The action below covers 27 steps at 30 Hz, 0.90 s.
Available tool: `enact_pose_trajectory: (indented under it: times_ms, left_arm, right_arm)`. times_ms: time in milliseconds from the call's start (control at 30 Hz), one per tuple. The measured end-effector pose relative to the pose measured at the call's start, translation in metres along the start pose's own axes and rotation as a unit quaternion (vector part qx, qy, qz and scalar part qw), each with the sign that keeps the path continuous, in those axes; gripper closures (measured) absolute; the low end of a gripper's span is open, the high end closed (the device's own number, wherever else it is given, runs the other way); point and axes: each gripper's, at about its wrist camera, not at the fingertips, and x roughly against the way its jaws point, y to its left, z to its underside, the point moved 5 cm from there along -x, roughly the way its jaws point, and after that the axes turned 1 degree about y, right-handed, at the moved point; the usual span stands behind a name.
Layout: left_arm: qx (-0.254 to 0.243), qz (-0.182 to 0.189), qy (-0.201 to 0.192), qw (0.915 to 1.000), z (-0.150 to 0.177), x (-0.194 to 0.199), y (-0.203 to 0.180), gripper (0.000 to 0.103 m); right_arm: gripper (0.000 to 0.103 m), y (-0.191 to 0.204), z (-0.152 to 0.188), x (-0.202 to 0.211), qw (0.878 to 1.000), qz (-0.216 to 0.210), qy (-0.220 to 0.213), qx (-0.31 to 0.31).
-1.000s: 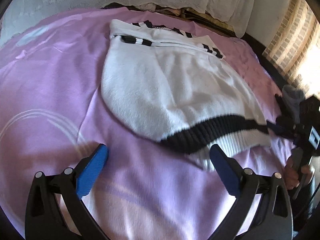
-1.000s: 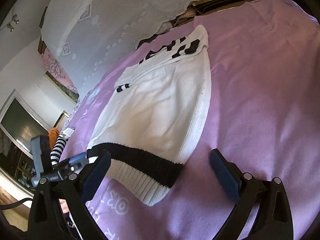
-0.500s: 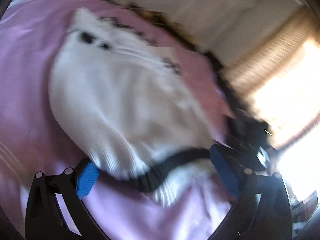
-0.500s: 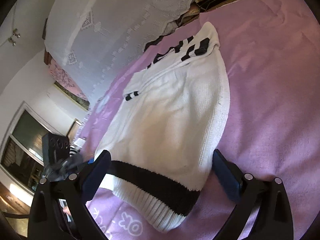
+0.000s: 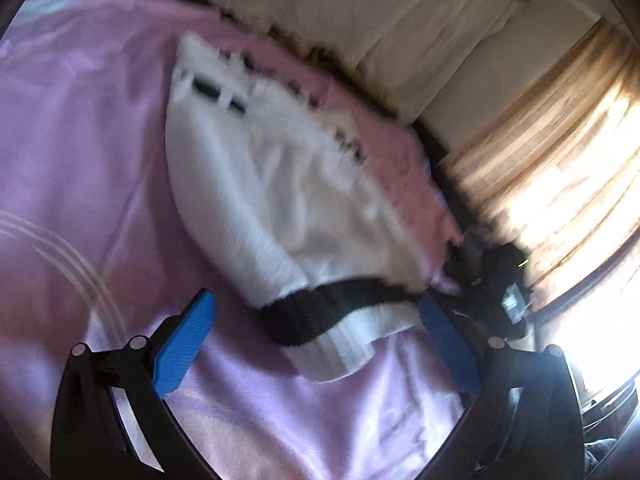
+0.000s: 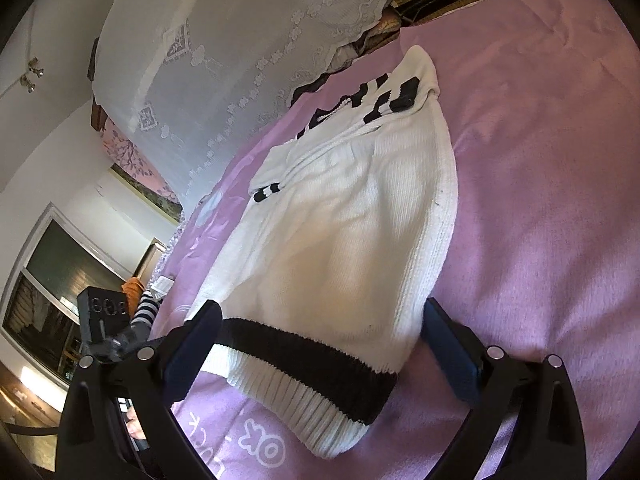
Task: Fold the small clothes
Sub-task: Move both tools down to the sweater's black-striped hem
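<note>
Left tongs [image 5: 316,344]: released, blue pads spread wide at the lower edge of the frame, straddling the hem of the white knit sweater [image 5: 280,200]; contact with the fabric cannot be confirmed because the view is blurred. Right tongs [image 6: 320,348]: released, dark pads spread either side of the same hem, the right-hand pad just beside the sweater's side edge. The sweater lies flat on the purple blanket [image 6: 540,200] covering the bed, black band and white ribbing at frame bottom, black-and-white patterned end toward the upper centre. A white lace cover [image 6: 248,40] occupies the upper left of the right view.
</note>
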Motion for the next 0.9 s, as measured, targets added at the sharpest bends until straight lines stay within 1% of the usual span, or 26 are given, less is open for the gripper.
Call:
enact_pose_trajectory:
  times_ms: [33,67,100,133,167,233,267,300,333,367,400,433,467,500,533,600,633,667,700,733,833,900]
  left_arm:
    - [-0.009,0.007,-0.018,0.9998,-0.004,0.009,-0.007,0.005]
    - [-0.024,0.005,-0.028,0.9993,-0.009,0.013,-0.014,0.005]
    - [-0.043,-0.009,-0.020,0.9988,-0.012,0.010,-0.021,0.005]
    - [-0.056,-0.031,-0.011,0.9979,-0.014,0.006,-0.025,0.005]
    - [-0.068,-0.070,-0.004,0.9952,-0.015,0.001,-0.024,0.005]
    - [-0.080,-0.140,-0.004,0.9869,-0.019,-0.005,-0.016,0.005]
    - [-0.074,-0.157,-0.005,0.9848,-0.021,-0.005,-0.008,0.005]
    - [-0.055,-0.162,-0.003,0.9852,-0.024,-0.006,0.002,0.005]
    - [-0.034,-0.154,0.007,0.9875,-0.025,-0.008,0.011,0.005]
    - [-0.015,-0.134,0.024,0.9906,-0.025,-0.014,0.018,0.005]
    - [0.007,-0.100,0.059,0.9933,-0.024,-0.028,0.026,0.005]
    - [0.023,-0.088,0.079,0.9927,-0.024,-0.041,0.032,0.005]
    - [0.025,-0.092,0.083,0.9919,-0.024,-0.049,0.034,0.005]
    - [0.007,-0.106,0.078,0.9913,-0.028,-0.055,0.031,0.004]
    - [-0.005,-0.108,0.080,0.9909,-0.030,-0.062,0.026,0.004]
    - [-0.008,-0.078,0.089,0.9929,-0.034,-0.072,0.015,0.004]
    - [0.003,-0.037,0.094,0.9949,-0.036,-0.077,0.008,0.005]
    - [0.010,-0.011,0.093,0.9955,-0.035,-0.078,0.004,0.005]
    - [0.014,0.004,0.087,0.9961,-0.035,-0.077,-0.001,0.005]
    - [0.011,0.020,0.072,0.9972,-0.035,-0.070,-0.006,0.005]
    - [-0.015,0.030,0.016,0.9993,-0.031,-0.040,-0.025,0.005]
    - [-0.033,0.031,-0.023,0.9987,-0.029,-0.012,-0.033,0.005]
  right_arm:
    - [0.004,0.001,0.000,0.000,1.000,0.000,-0.001,-0.001]
    - [0.004,0.000,0.000,-0.001,1.000,0.000,0.000,-0.001]
    - [0.004,0.000,0.001,-0.001,1.000,0.002,0.000,0.000]
    - [0.004,0.001,0.001,-0.001,1.000,0.003,0.000,0.001]
    - [0.004,0.001,0.001,0.000,1.000,0.003,0.000,0.001]
    - [0.004,0.001,0.001,-0.001,1.000,0.000,-0.001,0.000]
    - [0.004,0.000,0.001,0.001,1.000,-0.001,-0.001,0.000]
    - [0.004,0.000,0.002,0.000,1.000,0.000,-0.001,0.000]
    - [0.004,0.000,0.002,0.000,1.000,0.001,-0.001,0.001]
    - [0.004,0.000,0.002,0.000,1.000,0.003,0.000,0.002]
    - [0.004,0.000,0.002,0.000,1.000,0.005,0.001,0.003]
    - [0.004,0.001,0.002,-0.001,1.000,0.006,0.001,0.003]
    - [0.004,0.001,0.002,-0.001,1.000,0.005,0.000,0.003]
    - [0.004,0.001,0.001,0.000,1.000,0.004,0.000,0.002]
    - [0.004,0.001,0.001,0.000,1.000,0.004,0.000,0.002]
    - [0.004,0.000,0.001,-0.001,1.000,0.005,0.000,0.002]
    - [0.004,0.001,0.001,-0.001,1.000,0.005,0.000,0.003]
    - [0.004,0.000,0.001,0.000,1.000,0.005,0.000,0.003]
    - [0.004,0.000,0.001,0.000,1.000,0.004,0.000,0.002]
    - [0.004,0.001,0.001,0.000,1.000,0.004,0.000,0.002]
    - [0.004,0.000,0.001,-0.001,1.000,0.004,0.000,0.002]
    - [0.004,0.001,0.001,0.000,1.000,0.004,0.000,0.002]
